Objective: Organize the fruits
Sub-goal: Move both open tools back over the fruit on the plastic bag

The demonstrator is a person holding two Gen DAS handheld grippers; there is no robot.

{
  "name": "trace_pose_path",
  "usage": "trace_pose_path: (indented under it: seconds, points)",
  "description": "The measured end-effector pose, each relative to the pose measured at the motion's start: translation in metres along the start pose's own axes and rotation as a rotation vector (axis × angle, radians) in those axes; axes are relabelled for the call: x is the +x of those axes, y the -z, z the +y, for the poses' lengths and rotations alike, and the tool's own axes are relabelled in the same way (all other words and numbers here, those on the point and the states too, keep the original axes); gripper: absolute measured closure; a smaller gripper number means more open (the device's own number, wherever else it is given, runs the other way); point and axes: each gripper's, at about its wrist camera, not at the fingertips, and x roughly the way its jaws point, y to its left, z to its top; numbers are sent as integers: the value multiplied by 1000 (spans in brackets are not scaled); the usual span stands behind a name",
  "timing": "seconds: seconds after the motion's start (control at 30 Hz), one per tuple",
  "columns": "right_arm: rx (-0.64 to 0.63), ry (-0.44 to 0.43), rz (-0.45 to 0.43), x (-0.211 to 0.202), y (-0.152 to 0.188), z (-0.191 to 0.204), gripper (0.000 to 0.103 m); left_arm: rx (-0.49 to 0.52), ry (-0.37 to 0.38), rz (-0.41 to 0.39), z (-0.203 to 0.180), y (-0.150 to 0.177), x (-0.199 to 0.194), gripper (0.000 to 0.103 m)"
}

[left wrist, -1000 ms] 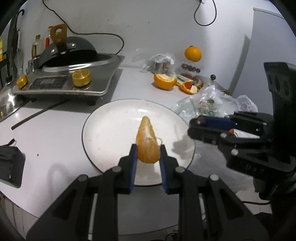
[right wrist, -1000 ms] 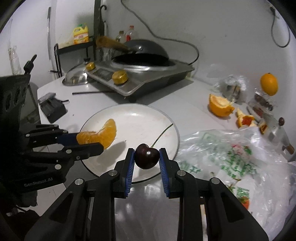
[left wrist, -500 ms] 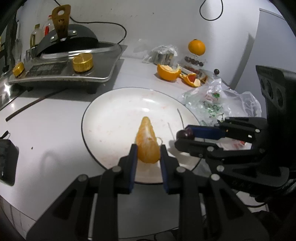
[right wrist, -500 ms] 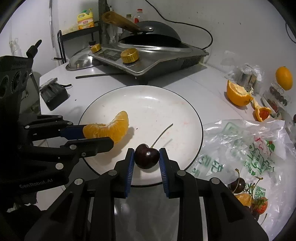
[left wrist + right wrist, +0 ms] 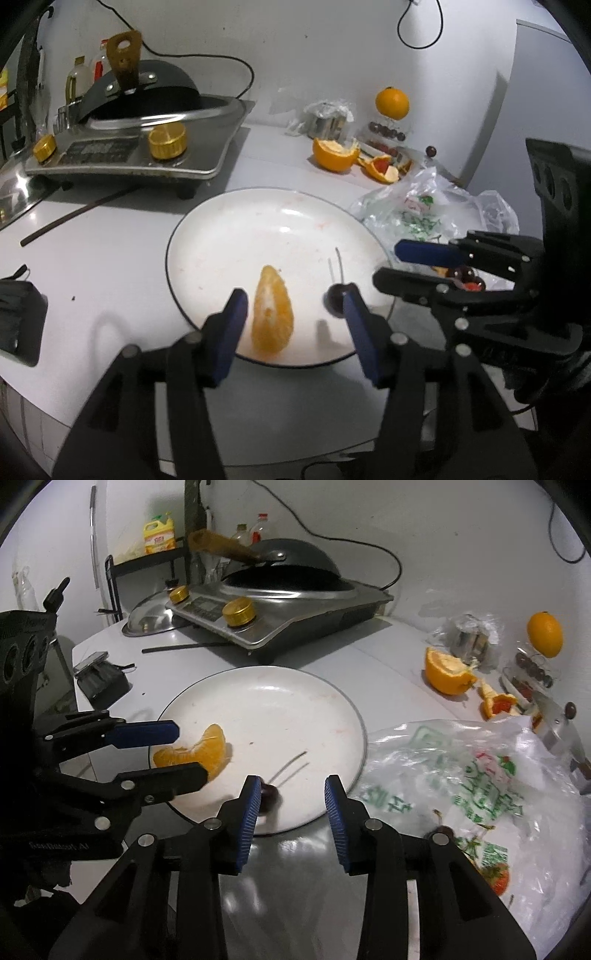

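Nearest to the left wrist camera, the left gripper (image 5: 291, 321) is seen with its blue pads spread apart; its jaws have just been opening, and the peeled orange segment (image 5: 272, 314) lies released between them on the near part of the round white plate with a dark rim (image 5: 229, 236), clear of both pads. At the lower centre of the right wrist view, the right gripper (image 5: 293, 808) is likewise parted, its jaws having just been opening. The dark red cherry with a thin stem (image 5: 269, 796) rests on the plate's near edge, right against the left-hand pad and clear of the other. To the right of the plate, a crumpled clear plastic bag printed in green and red (image 5: 461, 775) is spread on the white surface (image 5: 388, 653), with more fruit inside. Farther back on the right, a half-peeled orange (image 5: 445, 674) is seen, and beyond it a whole orange (image 5: 545, 634). At the upper centre, a steel cooker carrying a black wok (image 5: 280, 602) is set against the wall.
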Motion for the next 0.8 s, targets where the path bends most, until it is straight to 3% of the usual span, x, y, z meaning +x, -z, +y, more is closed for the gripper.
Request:
trace_pose_path:
  seconds: [0.8]
  points:
    - [130,81,-112,-75,51,-69,65,131,-10,-14,-90,-10,-7,47]
